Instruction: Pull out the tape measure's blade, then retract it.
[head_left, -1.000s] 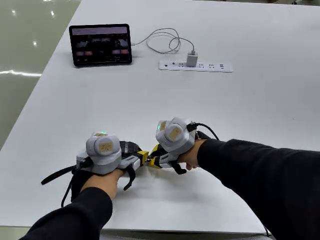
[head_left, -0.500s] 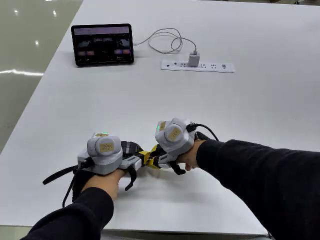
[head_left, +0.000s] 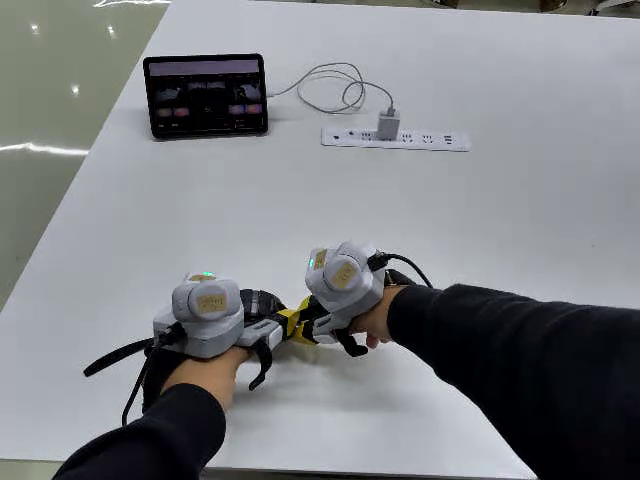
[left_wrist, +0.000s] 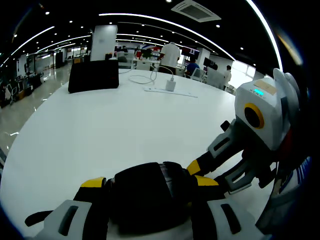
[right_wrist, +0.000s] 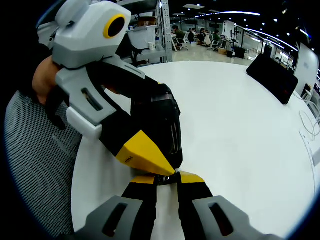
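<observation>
Left gripper (left_wrist: 149, 181) is clamping the black tape measure (left_wrist: 150, 197) between part-open jaws | right gripper (right_wrist: 168, 180) is pinching nearly closed at its edge | tape measure is sitting near the table's (head_left: 300, 200) front edge

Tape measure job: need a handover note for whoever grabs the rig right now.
Left gripper: shut on the black tape measure, held low at the near edge of the white table.
Right gripper: jaws shut right against the case; what they pinch is too small to tell.
Done: case is clamped and the right gripper is in place at it. No length of blade is visibly out.
Left: draw the blade out, then let it retract.
</observation>
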